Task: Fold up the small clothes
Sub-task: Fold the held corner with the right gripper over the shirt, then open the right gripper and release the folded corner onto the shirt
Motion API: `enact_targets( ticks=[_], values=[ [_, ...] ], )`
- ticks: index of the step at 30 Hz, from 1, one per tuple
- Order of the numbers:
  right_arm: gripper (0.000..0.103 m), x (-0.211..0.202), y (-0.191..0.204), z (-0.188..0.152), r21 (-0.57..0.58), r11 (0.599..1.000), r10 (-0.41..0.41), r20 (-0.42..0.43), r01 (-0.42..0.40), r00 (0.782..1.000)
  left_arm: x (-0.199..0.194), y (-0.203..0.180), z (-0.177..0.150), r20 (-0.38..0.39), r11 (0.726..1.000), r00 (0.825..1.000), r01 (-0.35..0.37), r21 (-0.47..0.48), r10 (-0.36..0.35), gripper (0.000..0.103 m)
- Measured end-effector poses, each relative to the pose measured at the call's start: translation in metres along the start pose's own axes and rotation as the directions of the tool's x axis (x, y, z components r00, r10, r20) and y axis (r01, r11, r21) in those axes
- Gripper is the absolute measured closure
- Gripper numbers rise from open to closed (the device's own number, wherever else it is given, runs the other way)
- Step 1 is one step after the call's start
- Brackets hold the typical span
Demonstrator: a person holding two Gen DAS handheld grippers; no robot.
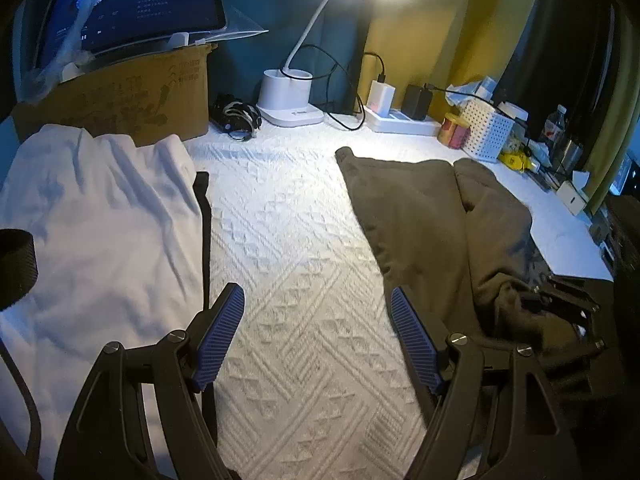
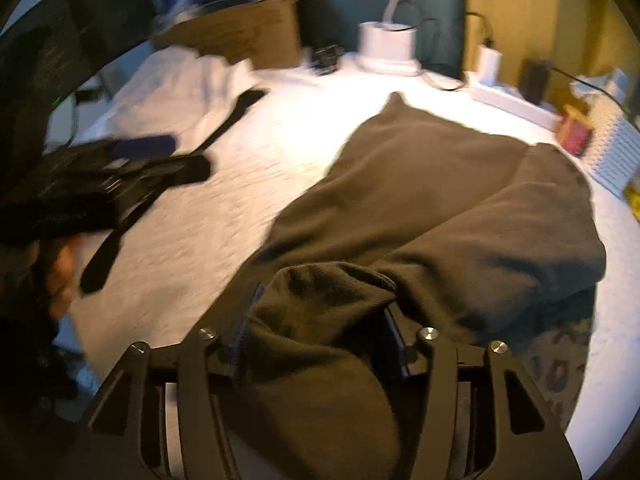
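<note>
R gripper open w/ brown garment bunched between

Garments on the bedspread: two. One white garment, one brown garment. One lamp, one cardboard box.

A desk under a white cloth embossed with diamond patterns stands against a teal wall. A lit white desk lamp glares at the back. To its right hang yellow-green curtains; a monitor sits back left.
</note>
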State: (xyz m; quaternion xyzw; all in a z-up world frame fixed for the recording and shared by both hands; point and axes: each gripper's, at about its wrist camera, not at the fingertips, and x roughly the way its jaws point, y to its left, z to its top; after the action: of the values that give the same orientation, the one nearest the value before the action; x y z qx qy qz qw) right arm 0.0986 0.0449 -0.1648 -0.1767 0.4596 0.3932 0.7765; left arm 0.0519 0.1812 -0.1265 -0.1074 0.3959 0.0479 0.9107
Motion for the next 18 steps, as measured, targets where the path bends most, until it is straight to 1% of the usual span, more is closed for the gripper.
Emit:
enact_targets(
  ticks=[2, 4, 6, 9, 13, 16, 18],
  values=[
    [0.035, -0.004, 0.011, -0.008, -0.038, 0.999, 0.036, -0.006, -0.036, 0.999, -0.002, -0.001, 0.000, -0.001, 1.000, 1.000, -0.015, 0.002, 0.015, 0.027],
    [0.034, -0.008, 0.020, -0.017, -0.070, 0.995, 0.070, -0.012, -0.070, 0.997, -0.004, -0.003, 0.001, 0.003, 1.000, 1.000, -0.029, 0.003, 0.029, 0.027],
    [0.034, -0.016, 0.022, -0.024, -0.077, 0.993, 0.091, 0.007, -0.091, 0.996, -0.007, -0.008, 0.005, 0.013, 0.999, 0.999, -0.035, 0.012, 0.035, 0.027],
    [0.035, -0.032, 0.015, -0.030, -0.064, 0.993, 0.098, 0.046, -0.095, 0.994, -0.008, -0.019, 0.011, 0.022, 0.999, 0.999, -0.030, 0.036, 0.029, 0.027],
    [0.034, -0.060, -0.006, -0.036, -0.019, 0.997, 0.079, 0.119, -0.077, 0.990, -0.003, -0.044, 0.021, 0.021, 0.996, 1.000, -0.007, 0.086, 0.005, 0.027],
    [0.034, -0.079, -0.033, -0.042, 0.044, 0.999, 0.020, 0.171, -0.028, 0.985, 0.004, -0.066, 0.029, 0.012, 0.992, 1.000, 0.014, 0.127, -0.015, 0.027],
    [0.034, -0.085, -0.051, -0.047, 0.086, 0.996, -0.017, 0.184, 0.001, 0.983, 0.010, -0.085, 0.034, 0.002, 0.986, 1.000, 0.030, 0.164, -0.031, 0.027]
  ],
)
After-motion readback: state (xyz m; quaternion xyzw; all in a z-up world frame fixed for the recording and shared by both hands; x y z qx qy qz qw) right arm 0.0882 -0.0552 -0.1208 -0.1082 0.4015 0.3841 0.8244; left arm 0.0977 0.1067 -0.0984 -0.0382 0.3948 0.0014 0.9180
